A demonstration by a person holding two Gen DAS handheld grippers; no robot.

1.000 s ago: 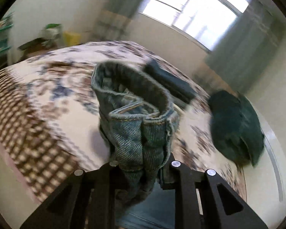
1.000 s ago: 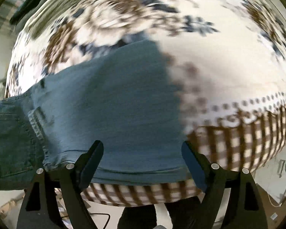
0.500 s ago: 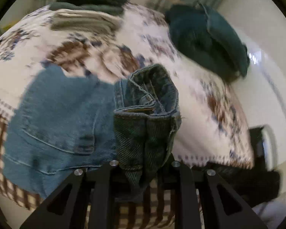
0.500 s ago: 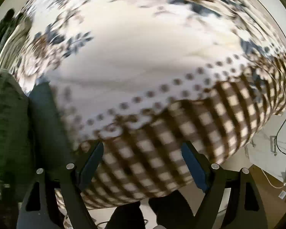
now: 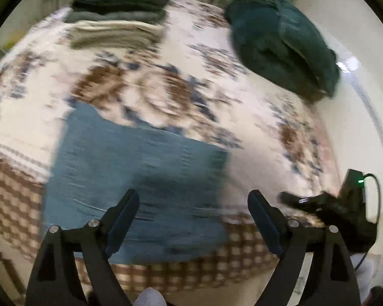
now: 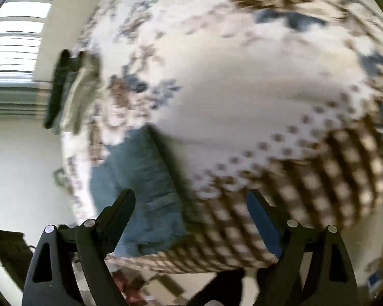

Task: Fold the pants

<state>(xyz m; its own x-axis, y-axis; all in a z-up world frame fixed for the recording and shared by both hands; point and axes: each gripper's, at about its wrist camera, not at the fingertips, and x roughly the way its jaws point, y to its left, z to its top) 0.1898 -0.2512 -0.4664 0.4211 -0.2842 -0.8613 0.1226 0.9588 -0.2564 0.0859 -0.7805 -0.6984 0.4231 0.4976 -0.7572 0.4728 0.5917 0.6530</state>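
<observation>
the folded blue denim pants (image 5: pixel 138 178) lie flat on the floral-patterned bed (image 5: pixel 255 137); the left hand-held gripper (image 5: pixel 192 211) and right hand-held gripper (image 6: pixel 190 211) both hover spread apart, holding nothing.

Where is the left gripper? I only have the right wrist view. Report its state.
Observer: The left gripper hangs over the jeans, jaws wide open with nothing between them.
Operator: Describe how the jeans lie.
Observer: Flat, as one folded rectangle near the checked edge of the bed.
Operator: Tell me what is stacked at the far end.
Observer: A pile of folded clothes: dark green on top, grey and beige beneath.
</observation>
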